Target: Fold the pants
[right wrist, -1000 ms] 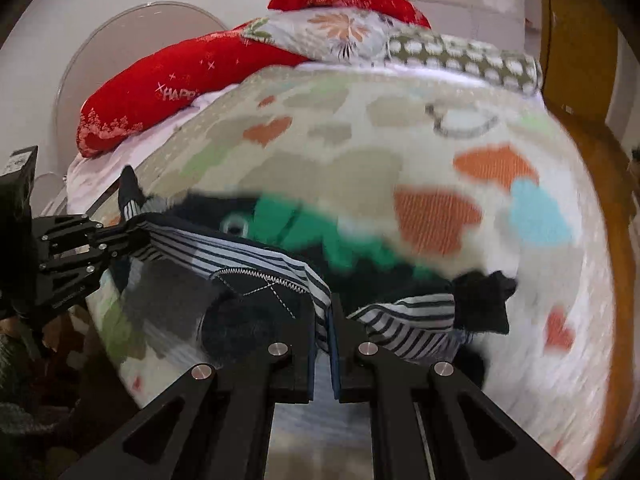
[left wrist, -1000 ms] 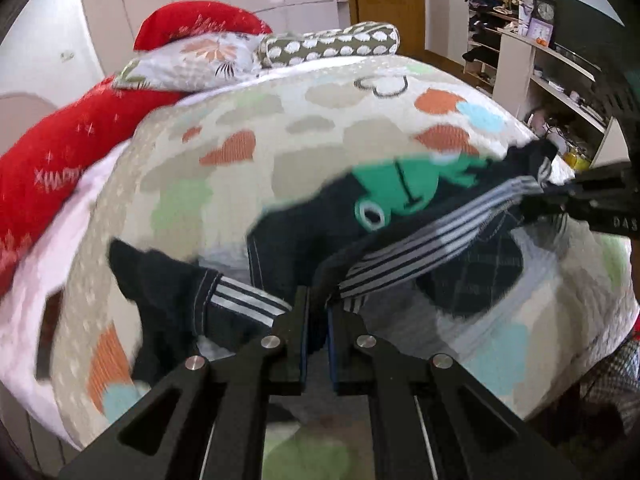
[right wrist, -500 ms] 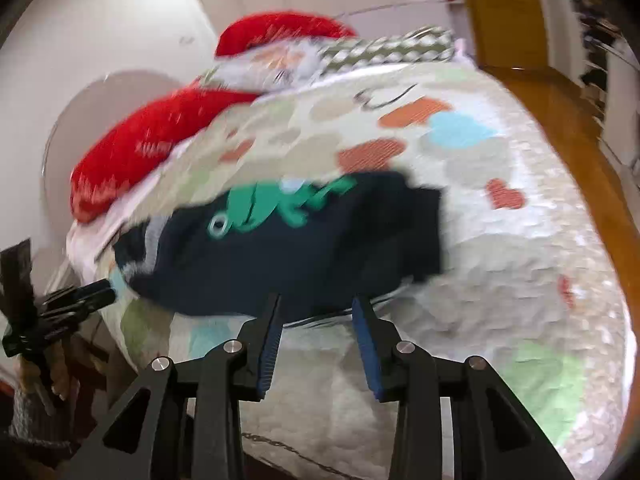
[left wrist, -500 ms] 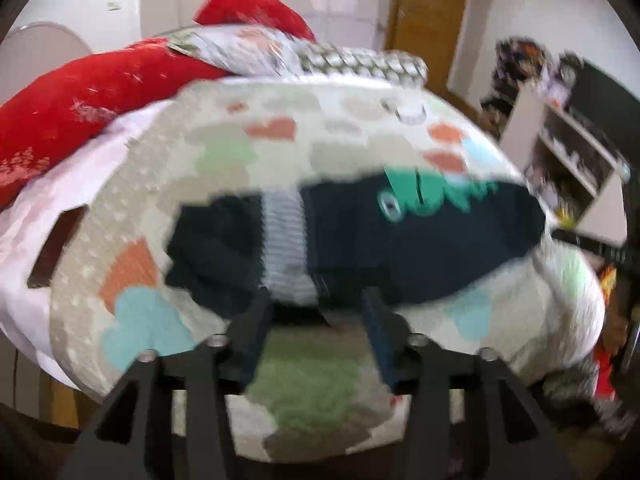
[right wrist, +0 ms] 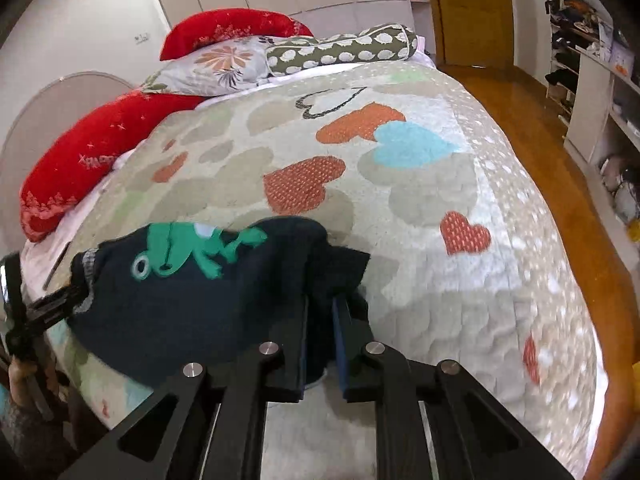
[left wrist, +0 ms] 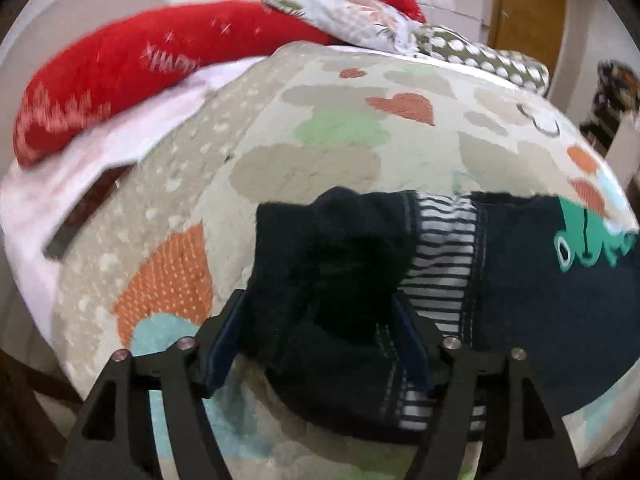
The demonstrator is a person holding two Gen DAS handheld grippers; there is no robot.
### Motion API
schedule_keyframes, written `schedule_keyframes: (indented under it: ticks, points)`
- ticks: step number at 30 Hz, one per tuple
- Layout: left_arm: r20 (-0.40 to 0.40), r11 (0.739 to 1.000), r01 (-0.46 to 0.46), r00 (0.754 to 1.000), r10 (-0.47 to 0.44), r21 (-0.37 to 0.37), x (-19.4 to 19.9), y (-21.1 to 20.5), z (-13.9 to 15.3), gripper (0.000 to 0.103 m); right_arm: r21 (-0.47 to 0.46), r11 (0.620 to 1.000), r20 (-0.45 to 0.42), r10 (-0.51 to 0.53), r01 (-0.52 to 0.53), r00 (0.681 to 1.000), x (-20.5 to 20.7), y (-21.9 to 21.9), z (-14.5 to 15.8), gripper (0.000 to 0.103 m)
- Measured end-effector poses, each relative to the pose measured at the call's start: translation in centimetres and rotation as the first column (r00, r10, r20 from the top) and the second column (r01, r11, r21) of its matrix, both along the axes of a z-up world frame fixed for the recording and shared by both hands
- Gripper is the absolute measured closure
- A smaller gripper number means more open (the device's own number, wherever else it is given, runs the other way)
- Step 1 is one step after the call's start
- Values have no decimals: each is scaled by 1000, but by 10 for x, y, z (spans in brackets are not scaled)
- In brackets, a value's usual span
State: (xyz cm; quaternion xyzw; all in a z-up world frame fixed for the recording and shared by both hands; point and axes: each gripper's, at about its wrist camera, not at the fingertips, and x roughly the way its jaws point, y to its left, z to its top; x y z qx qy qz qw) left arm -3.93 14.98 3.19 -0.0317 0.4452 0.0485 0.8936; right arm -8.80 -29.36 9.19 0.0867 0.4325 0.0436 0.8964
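Observation:
Dark navy pants (left wrist: 520, 300) with a green animal print (left wrist: 588, 240) and a striped inner band (left wrist: 440, 248) lie across the near part of the quilt. My left gripper (left wrist: 318, 300) straddles a bunched dark end of them. Its jaws are opening, the cloth is between them and the pads do not squeeze it. In the right wrist view the pants (right wrist: 180, 312) stretch leftwards. My right gripper (right wrist: 322, 304) is closing on their right end, with a fold of dark cloth pinched between the pads. At that view's left edge the left gripper (right wrist: 76, 292) sits by the striped end.
The heart-patterned quilt (right wrist: 420, 200) covers the bed and drops away at its rounded edges. Red pillows (left wrist: 120, 76), a floral pillow (right wrist: 216, 64) and a spotted bolster (right wrist: 340, 50) lie at the head. Wooden floor (right wrist: 540, 140) and white shelves (right wrist: 592, 92) are on the right.
A second ago both grippers held the striped band with the pants lifted. Both then let go and the pants dropped flat. Now the left stands wider over one end and the right has closed on the other.

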Motion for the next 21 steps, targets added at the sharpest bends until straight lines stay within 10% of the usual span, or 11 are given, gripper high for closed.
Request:
schedule_keyframes:
  ticks: [16, 21]
  points:
    - [9, 940, -133, 990, 143, -314, -45, 36, 32, 20, 199, 953, 43, -243, 230, 969, -37, -64, 4, 56]
    - [37, 947, -143, 986, 161, -286, -68, 22, 43, 20, 285, 930, 24, -250, 233, 968, -50, -61, -6, 54]
